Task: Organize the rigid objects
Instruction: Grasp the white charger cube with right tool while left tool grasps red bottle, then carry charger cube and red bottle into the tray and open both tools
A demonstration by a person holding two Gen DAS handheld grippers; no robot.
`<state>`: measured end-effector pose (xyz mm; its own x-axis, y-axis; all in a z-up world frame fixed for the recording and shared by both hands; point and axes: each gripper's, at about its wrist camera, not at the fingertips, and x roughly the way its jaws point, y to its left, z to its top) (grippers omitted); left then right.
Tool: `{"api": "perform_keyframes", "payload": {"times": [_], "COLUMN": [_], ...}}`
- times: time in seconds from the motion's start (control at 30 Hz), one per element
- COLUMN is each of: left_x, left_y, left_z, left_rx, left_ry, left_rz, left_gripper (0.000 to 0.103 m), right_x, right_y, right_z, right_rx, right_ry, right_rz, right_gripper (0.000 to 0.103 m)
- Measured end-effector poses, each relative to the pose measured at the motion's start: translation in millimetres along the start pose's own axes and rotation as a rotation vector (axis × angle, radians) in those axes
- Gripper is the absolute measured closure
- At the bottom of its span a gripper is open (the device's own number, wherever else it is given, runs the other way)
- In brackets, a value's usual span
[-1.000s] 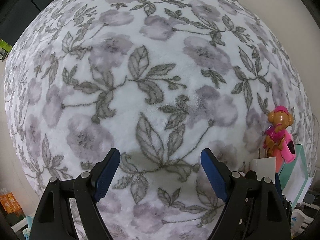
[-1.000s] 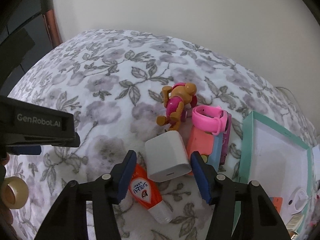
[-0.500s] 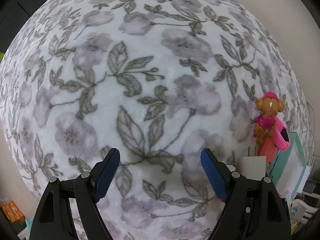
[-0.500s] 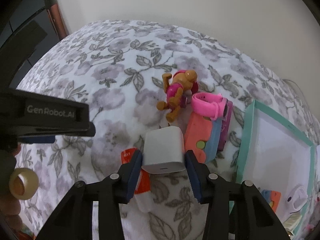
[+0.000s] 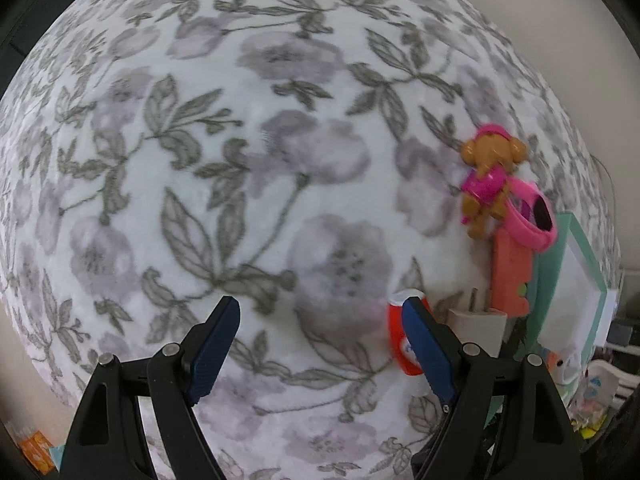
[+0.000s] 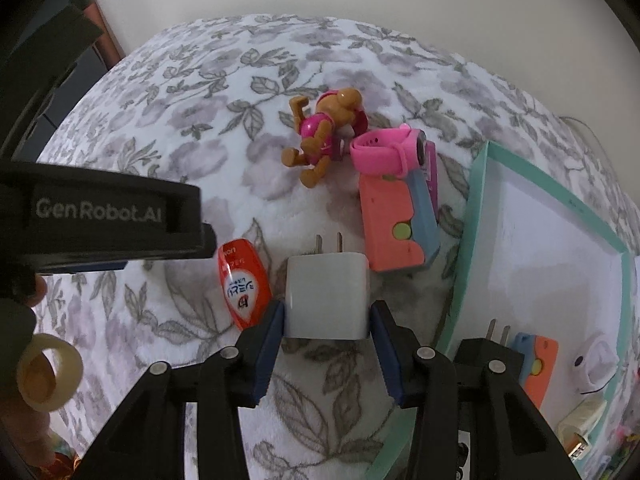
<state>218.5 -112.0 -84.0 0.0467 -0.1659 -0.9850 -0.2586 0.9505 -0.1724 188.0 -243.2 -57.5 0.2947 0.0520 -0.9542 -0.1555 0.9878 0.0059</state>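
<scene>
My right gripper [image 6: 326, 318] is shut on a white plug charger [image 6: 326, 294], prongs pointing away, held just above the floral blanket [image 6: 200, 152]. An orange tube [image 6: 242, 284] lies left of it; it also shows in the left wrist view [image 5: 402, 340]. A brown-and-pink toy dog [image 6: 324, 132], a pink watch [image 6: 386, 150] and an orange-and-blue case [image 6: 396, 224] lie beyond. The charger also shows in the left wrist view [image 5: 478, 324]. My left gripper [image 5: 320, 344] is open and empty over the blanket, left of the objects.
A teal-rimmed white box lid [image 6: 472, 216] lies to the right. Below it are another orange case [image 6: 536, 364], a white earbud case [image 6: 596, 364] and small items. A roll of tape [image 6: 48, 372] sits on the hand that holds the left gripper.
My right gripper closed on the white charger and lifted it, uncovering the orange tube. My left gripper drifted right, bringing the toys and tube further into its view.
</scene>
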Motion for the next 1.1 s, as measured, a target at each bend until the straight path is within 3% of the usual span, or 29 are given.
{"api": "perform_keyframes", "payload": {"times": [0.37,0.47,0.67,1.1], "left_x": [29.5,36.4,41.1,33.5], "left_y": [-40.9,-49.3,-65.1,-72.3], "left_z": [-8.0,-13.9,-20.3,-28.0], "left_rx": [0.044,0.079,0.124,0.214], "left_ry": [0.073,0.059,0.052,0.014], "left_rz": [-0.1,-0.054,-0.029,0.082], "left_gripper": [0.02,0.019,0.02,0.06], "right_x": [0.9,1.7,7.1,14.7], "right_y": [-12.5,-14.6,-19.5,-10.2], "right_z": [-4.3,-4.5,-6.6,-4.0], "right_rx": [0.055,0.065,0.062,0.038], "right_ry": [0.004,0.004,0.027,0.012], "right_rz": [0.052,0.06,0.032,-0.017], "right_gripper": [0.056,0.056,0.057,0.056]}}
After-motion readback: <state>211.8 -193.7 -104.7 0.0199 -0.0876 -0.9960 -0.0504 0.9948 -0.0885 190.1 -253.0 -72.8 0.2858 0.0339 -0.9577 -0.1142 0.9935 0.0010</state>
